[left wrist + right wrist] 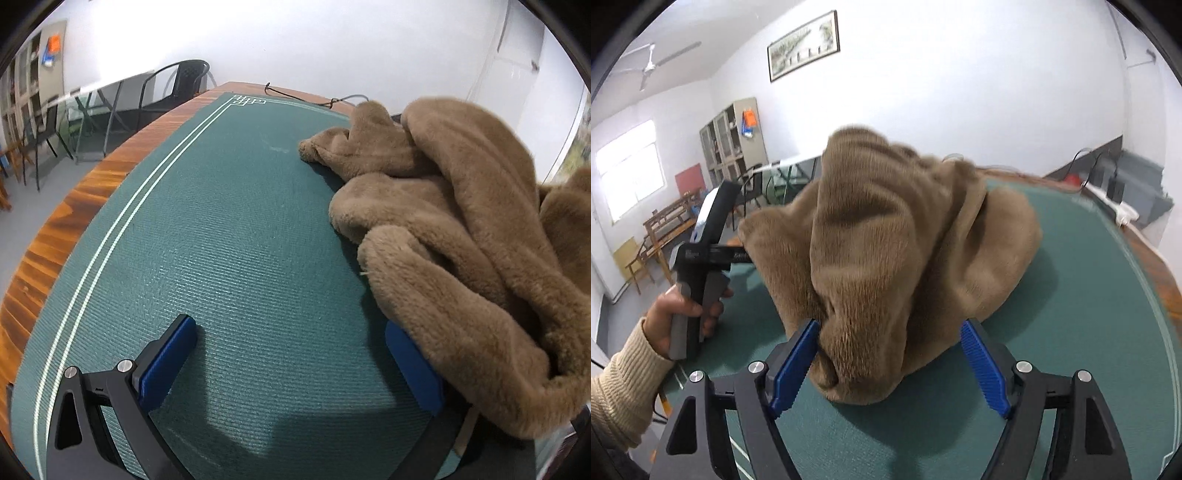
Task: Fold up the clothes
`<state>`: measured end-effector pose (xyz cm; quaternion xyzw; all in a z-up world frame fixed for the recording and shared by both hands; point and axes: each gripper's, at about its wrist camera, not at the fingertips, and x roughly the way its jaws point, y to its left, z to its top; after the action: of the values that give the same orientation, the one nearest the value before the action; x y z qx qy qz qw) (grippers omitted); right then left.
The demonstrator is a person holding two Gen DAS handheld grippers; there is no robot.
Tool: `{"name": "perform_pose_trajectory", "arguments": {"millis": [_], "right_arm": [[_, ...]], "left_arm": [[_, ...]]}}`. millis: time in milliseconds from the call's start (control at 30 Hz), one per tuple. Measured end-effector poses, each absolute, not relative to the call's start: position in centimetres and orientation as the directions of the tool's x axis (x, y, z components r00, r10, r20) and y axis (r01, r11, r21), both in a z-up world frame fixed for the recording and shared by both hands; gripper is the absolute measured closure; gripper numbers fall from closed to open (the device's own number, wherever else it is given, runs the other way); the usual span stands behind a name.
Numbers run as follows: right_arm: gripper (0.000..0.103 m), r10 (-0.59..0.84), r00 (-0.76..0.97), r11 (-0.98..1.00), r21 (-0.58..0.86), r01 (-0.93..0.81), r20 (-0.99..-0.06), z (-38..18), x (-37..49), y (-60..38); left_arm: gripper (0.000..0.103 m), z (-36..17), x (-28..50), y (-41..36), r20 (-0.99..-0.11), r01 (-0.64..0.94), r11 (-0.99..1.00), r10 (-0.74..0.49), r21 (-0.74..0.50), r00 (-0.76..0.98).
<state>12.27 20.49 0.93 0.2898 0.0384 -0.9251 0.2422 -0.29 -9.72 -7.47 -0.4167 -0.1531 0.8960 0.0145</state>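
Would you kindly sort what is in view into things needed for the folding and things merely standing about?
Needed: brown fleece garment, green mat, left gripper, right gripper.
Standing about: black chair, cabinet, framed picture, cable.

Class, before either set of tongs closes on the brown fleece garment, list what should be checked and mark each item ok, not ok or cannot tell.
1. Left tongs open: ok.
2. Right tongs open: ok.
3. Brown fleece garment between the right fingers: ok; a fold bulges into the gap.
4. Garment spread flat: not ok; it is a bunched heap.
5. Free green mat for spreading: ok.
6. Hem or sleeve identifiable: cannot tell.
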Motion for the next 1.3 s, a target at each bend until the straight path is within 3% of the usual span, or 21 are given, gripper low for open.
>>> {"name": "perform_pose_trajectory", "arguments": {"millis": [200,400,533,667,867,1100,1300], "right_arm": [[0.022,-0.454,-0.728,-0.886,0.170,0.432,-0.514,0.7,11.7,22.9],[0.022,-0.465,-0.722,-0.885,0.295,0.361,-0.512,-0.4,9.8,25.9],[0.022,-0.439,-0.723,-0.893,0.349,0.284,-0.534,-1.5,8.4,27.1],[0.022,-0.386,-0.744,-0.914,0.337,0.227,-0.545,-1.6,8.5,27.8],[0.022,-0.353,-0.763,-0.922,0.340,0.185,-0.541,-1.6,9.0,28.8],[0.022,-0.331,-0.746,-0.905,0.419,0.077,-0.578,-2.8,7.7,31.1],[0.022,-0.268,-0.792,-0.950,0.285,0.124,-0.549,-1.2,8.6,29.0]], "left_arm": [[0.000,-6.5,2.1,-12.5,-0.698,0.154,-0.886,0.226,-0.437,-0.679],[0.000,-2.0,3.1,-12.4,-0.631,0.117,-0.883,0.228,-0.455,-0.741],[0.000,0.4,0.2,-9.7,-0.631,0.056,-0.910,0.239,-0.410,-0.738],[0.000,1.9,-3.7,-6.6,-0.639,-0.019,-0.924,0.279,-0.383,-0.717],[0.000,0.2,-9.6,-4.9,-0.688,-0.022,-0.869,0.406,-0.494,-0.602],[0.000,-1.4,-11.2,-3.2,-0.715,-0.043,-0.854,0.460,-0.518,-0.526],[0.000,-1.2,-11.1,-2.9,-0.718,-0.056,-0.846,0.482,-0.530,-0.502]]}}
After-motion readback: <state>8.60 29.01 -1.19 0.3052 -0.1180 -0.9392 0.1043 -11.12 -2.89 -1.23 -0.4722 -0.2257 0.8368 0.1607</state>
